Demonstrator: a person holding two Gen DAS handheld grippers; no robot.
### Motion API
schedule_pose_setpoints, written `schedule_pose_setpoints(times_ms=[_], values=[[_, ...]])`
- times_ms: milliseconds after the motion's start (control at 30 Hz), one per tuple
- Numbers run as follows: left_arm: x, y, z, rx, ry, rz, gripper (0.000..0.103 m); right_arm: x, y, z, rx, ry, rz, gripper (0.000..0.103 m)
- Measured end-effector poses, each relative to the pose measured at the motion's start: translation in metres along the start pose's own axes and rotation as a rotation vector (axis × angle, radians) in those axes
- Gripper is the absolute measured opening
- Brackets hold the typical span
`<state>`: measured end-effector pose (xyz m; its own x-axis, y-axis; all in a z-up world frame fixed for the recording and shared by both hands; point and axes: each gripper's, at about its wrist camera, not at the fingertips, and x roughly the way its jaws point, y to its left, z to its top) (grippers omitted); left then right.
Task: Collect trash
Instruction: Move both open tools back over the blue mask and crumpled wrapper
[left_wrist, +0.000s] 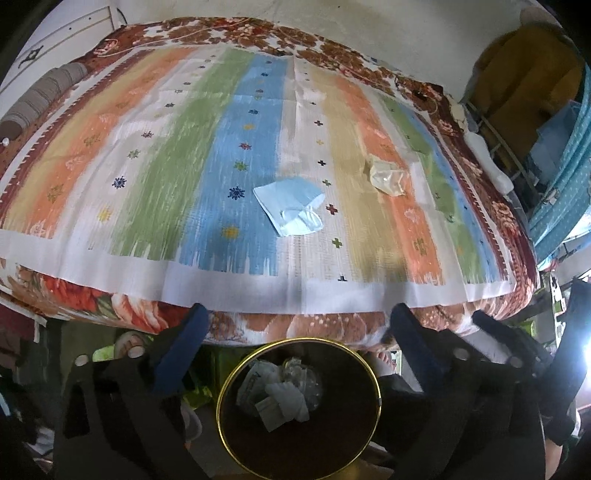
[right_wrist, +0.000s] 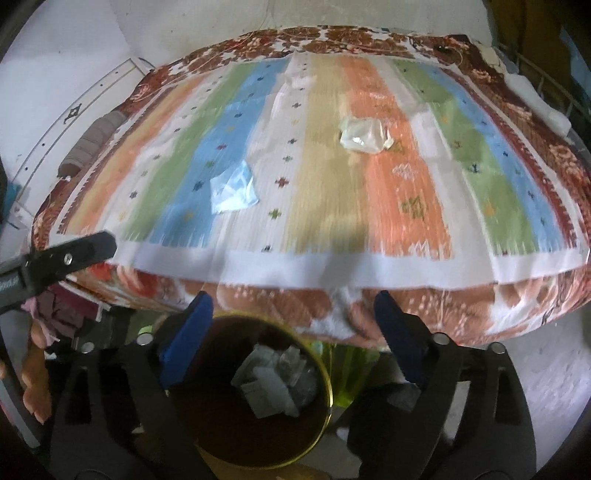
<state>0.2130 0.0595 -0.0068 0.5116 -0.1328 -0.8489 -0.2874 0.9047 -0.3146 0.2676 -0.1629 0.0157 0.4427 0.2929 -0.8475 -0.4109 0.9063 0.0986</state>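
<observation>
A light blue paper packet (left_wrist: 291, 206) (right_wrist: 234, 192) and a crumpled clear plastic wrapper (left_wrist: 386, 177) (right_wrist: 364, 136) lie on the striped bedspread (left_wrist: 166, 166) (right_wrist: 325, 206). On the floor below the bed's near edge stands a dark bin with a gold rim (left_wrist: 221, 398) (right_wrist: 328, 380), holding white and clear trash (left_wrist: 280, 395) (right_wrist: 273, 384). My left gripper (left_wrist: 300, 310) hangs open over the bin with nothing between its blue-padded fingers. My right gripper (right_wrist: 292, 297) is likewise open and empty above the bin.
A grey rolled bolster (left_wrist: 40, 96) (right_wrist: 92, 140) lies at the bed's left side. A yellow garment (left_wrist: 517, 81) and blue cloth (left_wrist: 565, 184) hang at the right. A person's toes (left_wrist: 129, 343) show beside the bin. A yellow-green plastic thing (right_wrist: 347, 369) sits next to it.
</observation>
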Motion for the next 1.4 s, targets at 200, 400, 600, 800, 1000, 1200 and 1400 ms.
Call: schedule_pose_setpoints(times_ms=[200,400,600,800,1000,1200,1400], values=[[0.015,0.002,0.011,-0.021,0.022,-0.013,0.097,0.012,-0.006,0.026,-0.012,-0.041,-0.041,0.094],[0.032,0.012,0.022,-0.074,0.036,-0.036,0.097,0.031,-0.018,0.048,-0.008,-0.061,-0.075,0.094],[0.053,0.026,0.033,-0.151,0.06,-0.075,0.097,0.053,-0.032,0.066,0.001,-0.066,-0.073,0.094],[0.081,0.042,0.038,-0.266,0.105,-0.132,0.097,0.072,-0.04,0.085,0.003,-0.087,-0.065,0.094],[0.098,0.048,0.047,-0.308,0.096,-0.176,0.096,0.088,-0.051,0.104,0.01,-0.114,-0.096,0.093],[0.111,0.047,0.056,-0.3,0.067,-0.184,0.091,0.113,-0.074,0.122,0.032,-0.099,-0.129,0.09],[0.122,0.056,0.062,-0.36,0.051,-0.228,0.086,0.132,-0.093,0.135,0.055,-0.087,-0.144,0.086]])
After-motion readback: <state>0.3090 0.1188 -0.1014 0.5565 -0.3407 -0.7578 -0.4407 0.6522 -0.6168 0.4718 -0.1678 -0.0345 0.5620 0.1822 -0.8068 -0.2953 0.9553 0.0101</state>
